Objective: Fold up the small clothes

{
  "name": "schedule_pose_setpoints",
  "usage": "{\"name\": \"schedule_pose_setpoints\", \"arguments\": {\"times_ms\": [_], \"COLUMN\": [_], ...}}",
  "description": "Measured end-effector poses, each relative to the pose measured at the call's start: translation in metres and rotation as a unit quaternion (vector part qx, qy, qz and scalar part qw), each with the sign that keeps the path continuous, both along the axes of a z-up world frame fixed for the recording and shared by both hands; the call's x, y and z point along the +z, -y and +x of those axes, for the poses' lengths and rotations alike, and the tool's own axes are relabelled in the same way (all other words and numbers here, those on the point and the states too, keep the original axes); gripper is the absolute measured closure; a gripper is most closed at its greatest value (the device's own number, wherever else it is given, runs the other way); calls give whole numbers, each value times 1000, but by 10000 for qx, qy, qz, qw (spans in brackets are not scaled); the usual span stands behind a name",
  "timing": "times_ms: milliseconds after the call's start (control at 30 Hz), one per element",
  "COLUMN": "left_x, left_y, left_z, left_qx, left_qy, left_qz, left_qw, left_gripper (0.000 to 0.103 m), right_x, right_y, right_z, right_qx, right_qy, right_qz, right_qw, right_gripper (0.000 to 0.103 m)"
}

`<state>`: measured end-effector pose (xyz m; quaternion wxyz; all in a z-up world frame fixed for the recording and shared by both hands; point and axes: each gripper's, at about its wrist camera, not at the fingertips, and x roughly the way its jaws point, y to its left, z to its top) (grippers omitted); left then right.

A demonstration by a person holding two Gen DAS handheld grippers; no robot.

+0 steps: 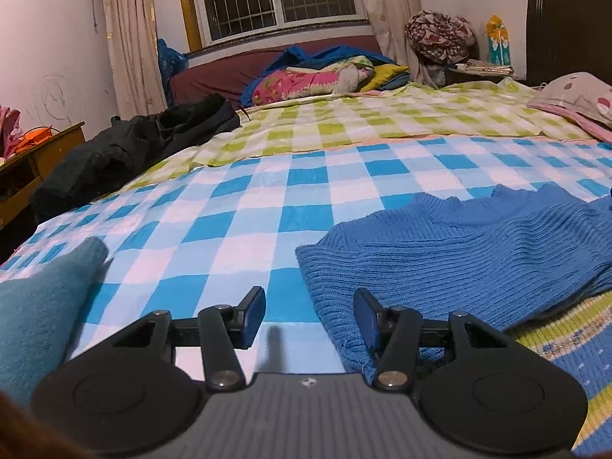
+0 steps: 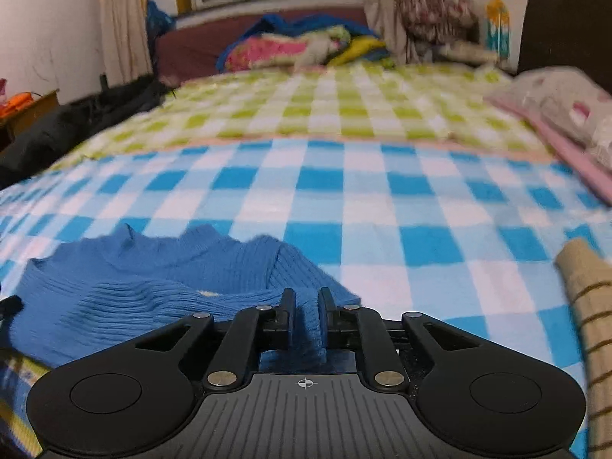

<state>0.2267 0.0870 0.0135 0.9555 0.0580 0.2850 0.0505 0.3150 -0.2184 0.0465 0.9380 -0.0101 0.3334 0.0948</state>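
Note:
A blue ribbed knit sweater (image 1: 459, 260) lies rumpled on the blue-and-white checked bedsheet (image 1: 244, 229). Its lower part, patterned in green and blue (image 1: 566, 348), shows beneath the folded-over top. My left gripper (image 1: 310, 319) is open, low over the sheet at the sweater's left edge. Its right finger (image 1: 367, 321) rests against the knit, with mostly bare sheet between the fingers. In the right wrist view the sweater (image 2: 134, 290) spreads to the left. My right gripper (image 2: 306, 317) is shut on a raised fold of its right edge.
A teal cloth (image 1: 46, 306) lies at the near left and a beige striped garment (image 2: 589, 325) at the near right. A black jacket (image 1: 134, 153) lies on the bed's left edge. Farther back are a pillow (image 1: 577, 95), piled bedding (image 1: 317, 72) and a wooden cabinet (image 1: 38, 160).

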Motion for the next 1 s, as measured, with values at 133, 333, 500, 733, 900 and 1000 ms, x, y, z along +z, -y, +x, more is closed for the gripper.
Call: {"name": "schedule_pose_setpoints", "arguments": {"times_ms": [133, 333, 500, 733, 900, 1000], "left_x": [-4, 2, 6, 10, 14, 10], "left_y": [1, 0, -2, -4, -6, -2], "left_z": [1, -10, -31, -56, -92, -117], "left_qx": [59, 84, 79, 93, 5, -94], "left_qy": [-225, -233, -218, -362, -463, -584], "left_qz": [24, -25, -102, -294, -566, -637], "left_qw": [9997, 9997, 9997, 9989, 9973, 9962], "left_gripper": [46, 46, 46, 46, 46, 46], "right_x": [0, -11, -1, -13, 6, 8], "right_y": [-12, -7, -3, -8, 0, 7], "right_z": [-15, -13, -42, -59, -96, -128], "right_qx": [357, -5, 110, 77, 254, 369], "right_qy": [26, -315, -149, -497, -373, -469], "right_qz": [-223, -252, -92, -129, 61, 184], "right_qw": [9991, 9992, 9998, 9987, 9990, 9980], "right_gripper": [85, 80, 80, 76, 77, 76]}}
